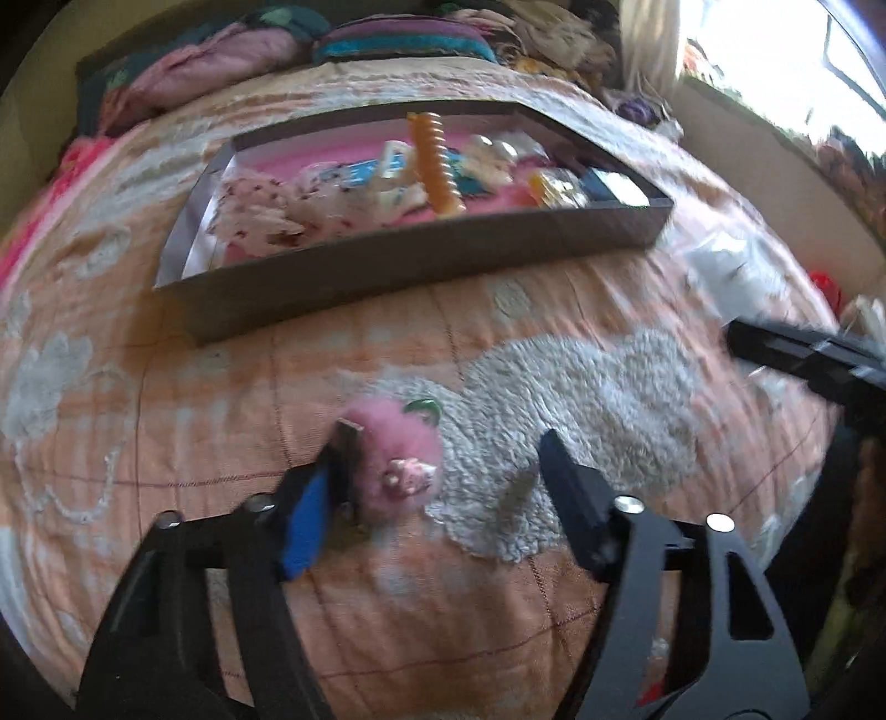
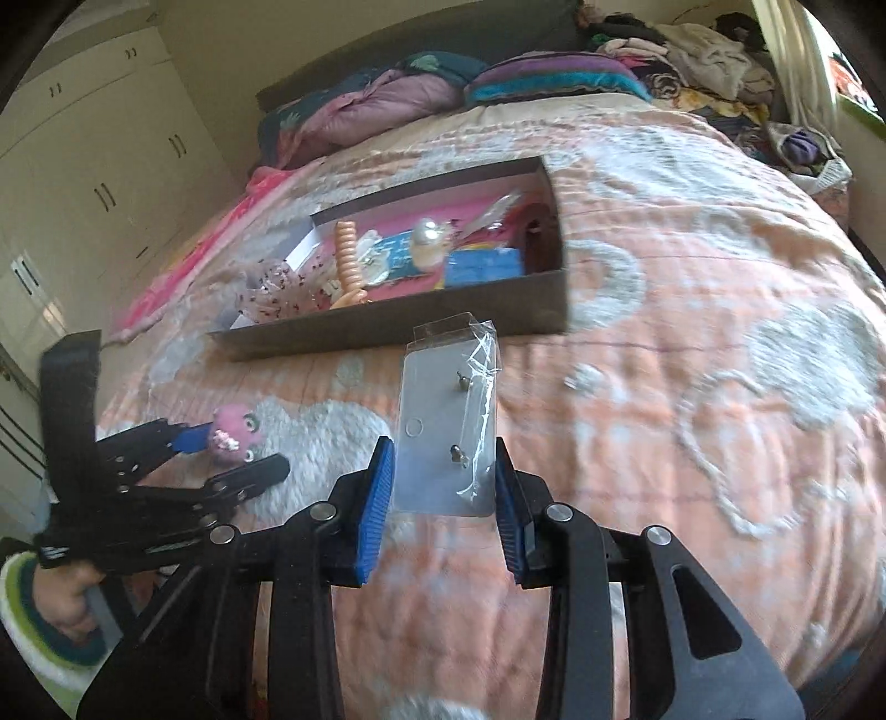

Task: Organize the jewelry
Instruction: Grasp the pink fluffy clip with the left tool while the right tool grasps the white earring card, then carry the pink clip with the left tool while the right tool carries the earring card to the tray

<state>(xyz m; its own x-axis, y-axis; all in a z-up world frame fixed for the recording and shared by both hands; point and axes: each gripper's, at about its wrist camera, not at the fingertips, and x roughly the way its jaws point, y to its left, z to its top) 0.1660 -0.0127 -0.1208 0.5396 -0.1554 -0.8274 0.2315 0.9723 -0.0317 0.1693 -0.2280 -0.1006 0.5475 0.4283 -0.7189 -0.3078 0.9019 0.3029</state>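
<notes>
A shallow grey box (image 1: 421,260) with a pink lining lies on the bed and holds hair clips, an orange comb clip (image 1: 434,166) and small packets. It also shows in the right wrist view (image 2: 387,327). My left gripper (image 1: 448,443) is open, with a fluffy pink pom-pom hair tie (image 1: 398,459) resting against its left finger, seen also in the right wrist view (image 2: 235,432). My right gripper (image 2: 443,471) is shut on a clear plastic earring packet (image 2: 448,421), held upright above the quilt.
The bed has a peach quilt with white fluffy cloud patches (image 1: 581,399). Pillows (image 2: 387,94) and piled clothes (image 2: 692,50) lie at the head. Cupboards (image 2: 99,166) stand to the left. The right gripper (image 1: 803,354) shows at the left wrist view's right edge.
</notes>
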